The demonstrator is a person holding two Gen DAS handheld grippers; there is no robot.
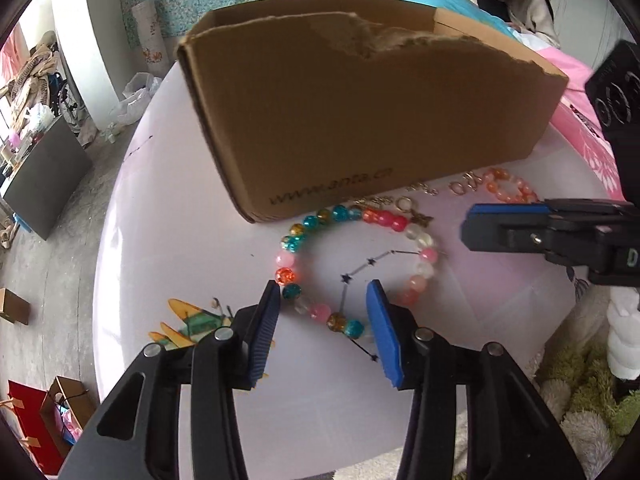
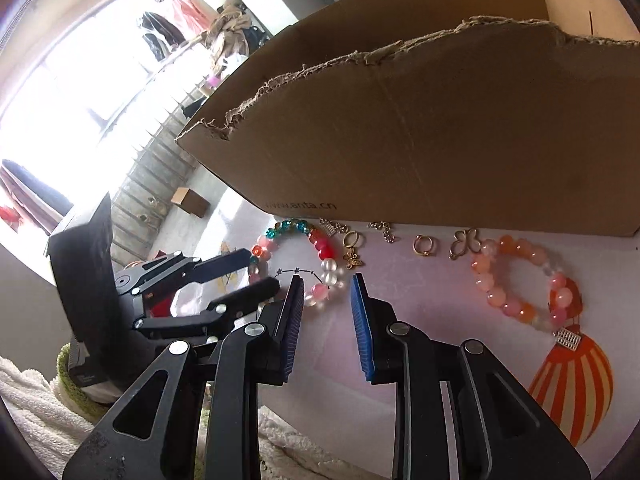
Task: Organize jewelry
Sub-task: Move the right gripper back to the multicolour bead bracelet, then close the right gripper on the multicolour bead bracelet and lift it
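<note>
A multicolored beaded bracelet [image 1: 356, 268] of teal, amber, red, pink and frosted beads lies flat as an open ring on a round white table [image 1: 168, 240], just in front of a torn cardboard box [image 1: 360, 112]. The left gripper [image 1: 324, 332] is right over its near edge: the fingers are spread apart and grasping nothing, and the near arc of beads runs crosswise through the gap between them. The left pad sits just beside a teal bead, while the right pad looks to be just inside the ring on its far side. So the strand lies across the fingers, not along them, and closing should pinch that near arc. I judge this the arm placed to take it.

The right gripper [image 2: 326, 316] is also spread and holding nothing. It hangs near the bracelet's right side, with its fingers aimed at bare table between the two bracelets. In its view the left gripper shows reaching in from the left.

Further right, well apart from both sets of fingers, lies a pink and orange bracelet [image 2: 524, 280]. Along the foot of the box there is a row of small gold pieces: a butterfly charm [image 2: 353, 259], a ring [image 2: 421, 245], a butterfly-outline pendant [image 2: 464, 243] and bits of chain [image 2: 384, 230]. A hot-air balloon picture [image 2: 572, 384] is printed on the table nearby. Nothing shows whether the box holds anything yet.
</note>
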